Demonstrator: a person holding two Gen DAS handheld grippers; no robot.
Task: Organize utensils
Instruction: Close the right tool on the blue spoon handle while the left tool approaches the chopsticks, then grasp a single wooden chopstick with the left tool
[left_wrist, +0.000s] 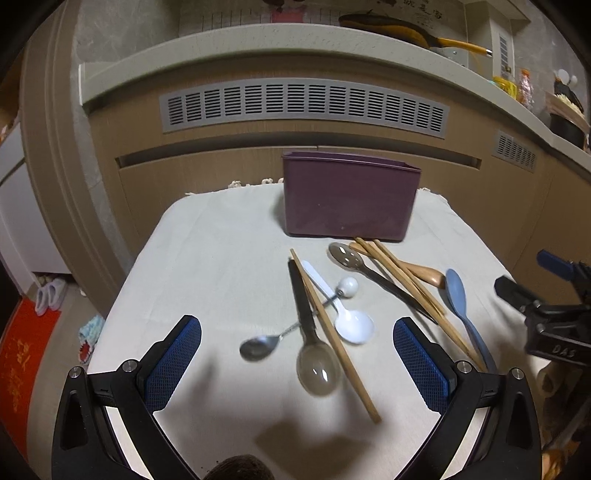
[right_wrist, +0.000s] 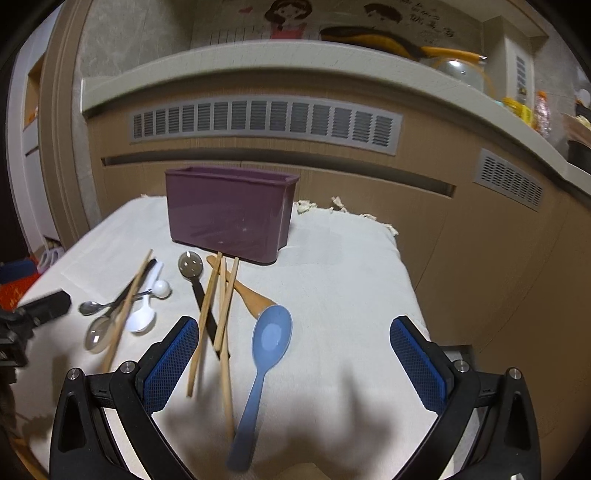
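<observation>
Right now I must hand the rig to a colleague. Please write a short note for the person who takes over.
Left gripper: open, holding nothing, above the spoons.
Right gripper: open, holding nothing, above the blue spoon.
Purple bin: upright at the far edge of the cloth; its inside is not visible.
Chopsticks, white spoon and the other spoons lie loose in front of it.
Done: nothing visible. Left: all utensils into the bin.

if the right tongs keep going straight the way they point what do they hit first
Probably the blue spoon, lying on the cloth between the open right tongs; its bowl sits nearest that line. Depth is unclear.
</observation>
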